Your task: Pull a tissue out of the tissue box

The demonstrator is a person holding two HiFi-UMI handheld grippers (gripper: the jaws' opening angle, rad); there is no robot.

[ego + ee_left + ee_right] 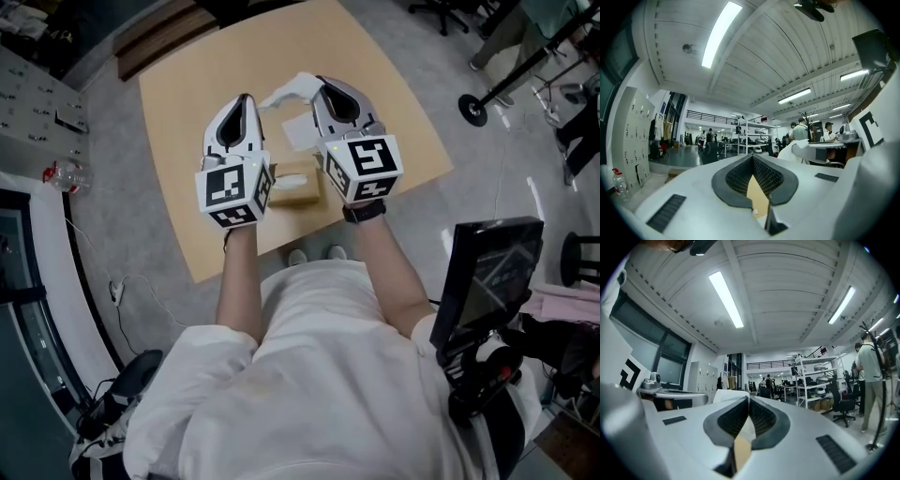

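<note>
**A:** While you hold both grippers out over the wooden table, which one has the tissue?

**B:** Your right gripper. Its jaws are clamped together on a white tissue, which sticks out from the tip toward your left, up off the table.

**A:** And your left gripper?

**B:** Its jaws are pressed together at the tip with nothing between them. Only the table's tan shows through the gap behind the pads.

**A:** Where's the tissue box?

**B:** It's on the table, below and between your two grippers, near the edge closest to you and partly hidden by them. A tuft of white paper shows at its top. A flat white sheet lies on the table just beyond it, under your right gripper.
</note>
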